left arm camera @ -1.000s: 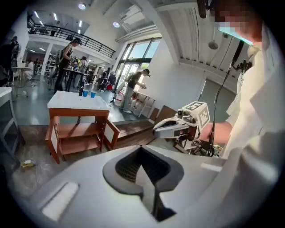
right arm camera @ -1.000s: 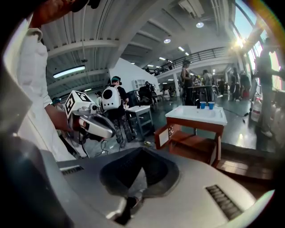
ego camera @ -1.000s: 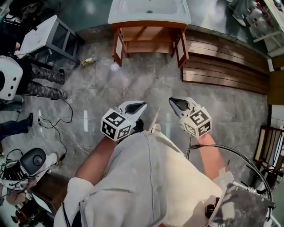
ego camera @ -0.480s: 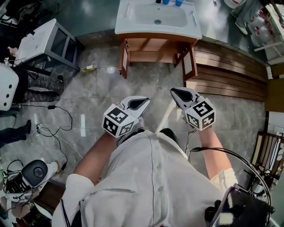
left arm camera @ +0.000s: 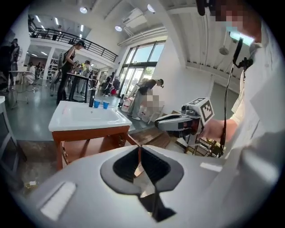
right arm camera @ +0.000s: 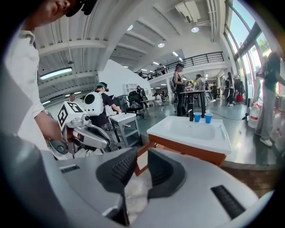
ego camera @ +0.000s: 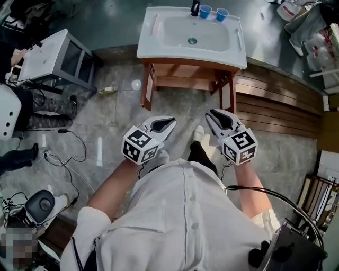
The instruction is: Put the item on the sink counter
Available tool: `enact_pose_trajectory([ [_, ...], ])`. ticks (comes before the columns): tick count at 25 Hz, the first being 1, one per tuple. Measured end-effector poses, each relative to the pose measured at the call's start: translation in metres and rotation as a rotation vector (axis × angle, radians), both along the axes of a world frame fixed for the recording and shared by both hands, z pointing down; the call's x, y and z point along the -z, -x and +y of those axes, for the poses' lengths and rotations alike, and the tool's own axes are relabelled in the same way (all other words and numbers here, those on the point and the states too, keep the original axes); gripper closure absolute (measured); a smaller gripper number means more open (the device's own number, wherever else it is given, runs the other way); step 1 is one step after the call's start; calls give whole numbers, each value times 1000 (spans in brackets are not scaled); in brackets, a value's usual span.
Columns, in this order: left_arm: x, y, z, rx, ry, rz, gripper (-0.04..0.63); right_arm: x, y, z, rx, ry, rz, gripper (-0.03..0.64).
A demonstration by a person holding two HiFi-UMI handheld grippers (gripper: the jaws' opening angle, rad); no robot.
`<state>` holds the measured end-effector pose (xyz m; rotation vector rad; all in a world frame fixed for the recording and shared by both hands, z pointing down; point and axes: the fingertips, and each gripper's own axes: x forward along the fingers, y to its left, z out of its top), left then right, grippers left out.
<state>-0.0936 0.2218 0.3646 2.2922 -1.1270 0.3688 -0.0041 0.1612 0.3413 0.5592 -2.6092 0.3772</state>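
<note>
A person stands on a grey stone floor (ego camera: 175, 103) holding two grippers out in front. The left gripper (ego camera: 165, 125) is clenched, jaws pressed together with nothing between them. The right gripper (ego camera: 213, 115) is released, its jaws a little apart around bare air. Ahead, well apart from both, stands one sink worktop (ego camera: 148, 38): a white top with a single basin showing its drain, on one wooden stand (ego camera: 185, 69). Along its back edge sit two blue cups (ego camera: 205, 11), side by side, and one dark bottle (ego camera: 195, 7) just beside them; what the cups hold cannot be told. Which item the task means cannot be picked out
</note>
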Motion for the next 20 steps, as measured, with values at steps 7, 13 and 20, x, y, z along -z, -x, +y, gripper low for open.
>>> enact_pose_trajectory([
  [7, 17, -8, -114, 134, -13, -35, 591, 16, -7, -97, 182, -35, -19, 612],
  [13, 18, 25, -192, 250, -24, -102, 591, 7, -15, -158, 212, -9, -23, 614],
  [20, -2, 121, -279, 356, -26, -188, 588, -8, 10, -209, 163, 37, -15, 614],
])
